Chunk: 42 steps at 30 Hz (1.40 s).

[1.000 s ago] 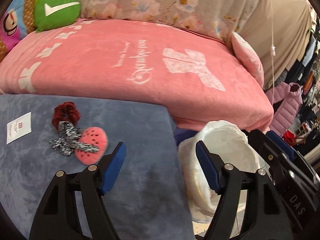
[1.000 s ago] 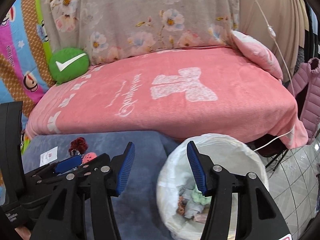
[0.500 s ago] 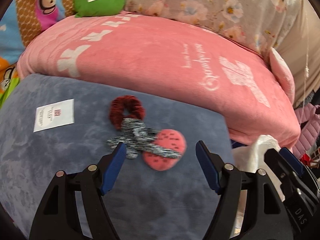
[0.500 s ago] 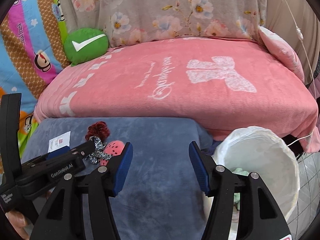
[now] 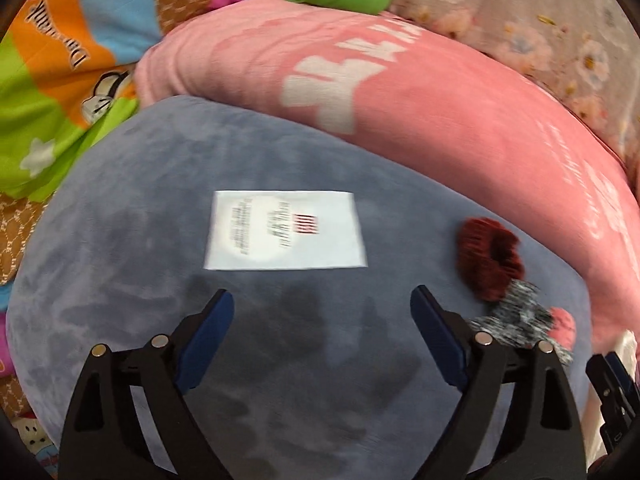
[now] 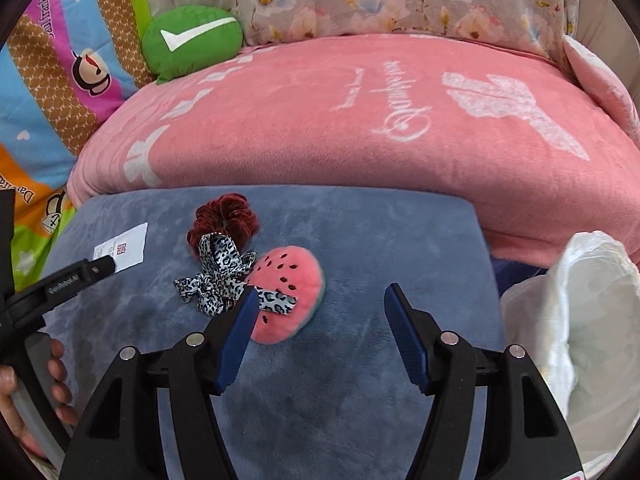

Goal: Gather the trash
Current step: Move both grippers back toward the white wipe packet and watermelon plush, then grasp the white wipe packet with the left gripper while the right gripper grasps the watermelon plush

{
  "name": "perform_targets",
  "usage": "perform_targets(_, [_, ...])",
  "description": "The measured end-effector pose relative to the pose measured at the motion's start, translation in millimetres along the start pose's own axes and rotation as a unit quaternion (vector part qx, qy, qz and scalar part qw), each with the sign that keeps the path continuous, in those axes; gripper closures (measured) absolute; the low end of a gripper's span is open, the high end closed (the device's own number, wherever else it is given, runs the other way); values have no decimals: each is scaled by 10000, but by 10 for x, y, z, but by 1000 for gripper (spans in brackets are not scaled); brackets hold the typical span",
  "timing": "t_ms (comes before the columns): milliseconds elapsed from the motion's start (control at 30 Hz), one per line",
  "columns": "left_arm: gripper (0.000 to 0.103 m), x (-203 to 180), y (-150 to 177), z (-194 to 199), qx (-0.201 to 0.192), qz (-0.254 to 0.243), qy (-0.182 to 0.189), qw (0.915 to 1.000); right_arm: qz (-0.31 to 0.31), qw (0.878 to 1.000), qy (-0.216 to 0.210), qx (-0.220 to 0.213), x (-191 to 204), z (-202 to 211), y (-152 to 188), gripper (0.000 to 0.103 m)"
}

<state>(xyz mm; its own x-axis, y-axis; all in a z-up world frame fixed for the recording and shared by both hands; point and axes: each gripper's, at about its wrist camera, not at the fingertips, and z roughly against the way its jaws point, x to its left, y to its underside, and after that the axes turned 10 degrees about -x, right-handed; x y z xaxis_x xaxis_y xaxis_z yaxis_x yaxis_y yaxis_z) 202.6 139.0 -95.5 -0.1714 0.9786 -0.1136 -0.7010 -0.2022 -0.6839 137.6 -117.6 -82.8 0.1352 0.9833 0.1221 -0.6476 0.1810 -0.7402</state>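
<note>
A white paper tag [image 5: 284, 230] with a red mark lies flat on the grey-blue cushion [image 5: 320, 380]. My left gripper [image 5: 322, 312] is open and empty, hovering just short of the tag. The tag also shows in the right wrist view [image 6: 122, 246], with the left gripper's finger in front of it. My right gripper [image 6: 318, 312] is open and empty over the cushion [image 6: 360, 380], beside a pink watermelon plush [image 6: 290, 292]. A bin lined with a white bag [image 6: 580, 340] stands at the cushion's right edge.
A dark red scrunchie [image 6: 224, 218] and a leopard-print ribbon [image 6: 218, 276] lie next to the plush. A pink blanket roll [image 6: 340, 120] lies behind the cushion, with a green check-mark pillow [image 6: 192, 40] and a colourful cartoon blanket [image 5: 60, 60] to the left.
My left gripper has swung left from the bin across the cushion to the paper tag. My right gripper has also turned left, from over the bin to the plush.
</note>
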Motion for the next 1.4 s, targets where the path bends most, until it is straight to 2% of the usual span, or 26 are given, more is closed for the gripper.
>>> perform_targets(100, [15,229,-60,-164,34,148,-161,9998,-48,9999,19,91,41,-147,18,40])
perform_targets(267, [13,464,-152,-425,182,311,-198,9992,-224,9996,-12,185,67,-337,44,37])
perform_targets(467, [15,487,-198,-570,214,361,-99,9991,-425,9988,-124,210,105,-465,54,35])
perform_targets(500, [22,463,-202,-572,211,319,-59,9992,-425,9987,-142,233,122,-485,54,35])
perform_targets(533, [35,429,-203,-582,243,272,50,9993,-402,9987,-166,274,141,-507,57,36])
perform_targets(567, [44,398,-205,-604,309,222,107,9992,-379,9987,-175,296,162,-517,64,37])
perform_targets(600, [47,373,-207,-614,331,175,128,9992,-353,9987,-195,311,184,-526,72,42])
perform_targets(633, [55,341,-206,-606,299,123,123,9994,-338,9986,-247,330,206,-533,79,49])
perform_targets(767, [82,287,-219,-566,330,169,289,9989,-324,9985,-316,298,253,-503,85,57])
perform_targets(867, [91,254,-233,-491,313,221,420,9984,-342,9985,-384,211,255,-424,42,66])
perform_targets(933, [94,200,-246,-416,248,167,482,9984,-313,9987,-388,114,252,-345,-5,75])
perform_targets(1000, [96,125,-260,-301,147,95,563,9983,-269,9989,-383,16,244,-250,-55,79])
perform_targets(1200, [100,-118,-332,67,-90,-24,945,9955,-238,9986,-378,-293,173,71,-226,80])
perform_targets(1400, [102,-489,-418,521,-377,-237,1395,9892,-239,9970,-307,-668,29,465,-404,80])
